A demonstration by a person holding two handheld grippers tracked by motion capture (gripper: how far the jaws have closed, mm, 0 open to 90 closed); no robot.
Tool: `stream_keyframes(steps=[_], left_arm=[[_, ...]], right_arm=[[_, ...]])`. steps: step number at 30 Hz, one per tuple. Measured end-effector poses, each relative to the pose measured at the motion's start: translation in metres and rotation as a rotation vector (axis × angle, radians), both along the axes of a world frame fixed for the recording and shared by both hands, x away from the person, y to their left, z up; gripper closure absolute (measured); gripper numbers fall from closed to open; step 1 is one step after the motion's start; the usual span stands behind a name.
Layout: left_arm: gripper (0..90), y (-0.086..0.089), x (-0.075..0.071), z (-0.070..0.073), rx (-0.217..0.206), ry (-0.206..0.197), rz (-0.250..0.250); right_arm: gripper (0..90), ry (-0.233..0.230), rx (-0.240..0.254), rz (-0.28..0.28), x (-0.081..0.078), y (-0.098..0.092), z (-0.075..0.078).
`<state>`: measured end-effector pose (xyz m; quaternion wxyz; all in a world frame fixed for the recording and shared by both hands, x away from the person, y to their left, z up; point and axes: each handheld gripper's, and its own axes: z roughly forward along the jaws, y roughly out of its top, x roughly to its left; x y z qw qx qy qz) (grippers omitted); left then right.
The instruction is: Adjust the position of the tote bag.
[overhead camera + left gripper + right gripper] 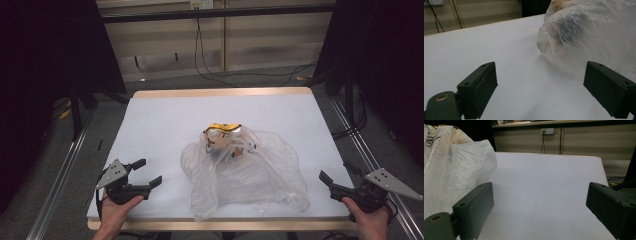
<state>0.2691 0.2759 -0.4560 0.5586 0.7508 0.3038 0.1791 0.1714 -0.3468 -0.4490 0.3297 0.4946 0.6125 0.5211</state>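
Lying near the middle of the white table (165, 120), slightly toward the person's edge, a crumpled clear plastic bag (245, 175) spreads wider than it is deep, its long axis running roughly left to right. Its gathered mouth points away from the person, where a yellow-rimmed object (223, 128) pokes out; what else the bag contains is too veiled by the film to name with confidence.

The left gripper (145, 176) rests on the near left part of the table, jaws spread wide and holding nothing. The bag lies to its right and a little forward; in the left gripper view the bag's bulging flank (584, 32) sits just beyond the right-hand jaw, apart from it.

The right gripper (332, 184) hovers at the near right corner, jaws likewise fully apart and empty. The bag lies to its left, its near edge close to the left-hand jaw in the right gripper view (454, 170), though contact cannot be confirmed.

Both grippers flank the bag's long axis; the left appears marginally farther from the film, so an inward closing reach from each side seems the likely approach.
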Motion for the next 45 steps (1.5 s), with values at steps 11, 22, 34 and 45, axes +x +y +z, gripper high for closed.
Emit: stream_keyframes(steps=[11, 22, 34, 45], left_arm=[[24.4, -0.001, -0.003, 0.004, 0.037, 0.022, -0.022], [34.0, -0.003, -0.003, 0.004, 0.038, 0.101, -0.056], [46.1, -0.014, -0.016, 0.008, 0.063, 0.085, -0.151], [55.6, -0.029, -0.027, 0.013, 0.065, 0.087, -0.236]], right_arm=[[13.6, 0.021, -0.022, 0.036, 0.0, 0.006, 0.001], [23.6, 0.033, -0.035, 0.085, 0.002, 0.01, 0.003], [40.6, 0.09, -0.013, 0.23, -0.006, 0.021, 0.011], [55.1, 0.101, -0.041, 0.339, -0.013, 0.036, 0.019]])
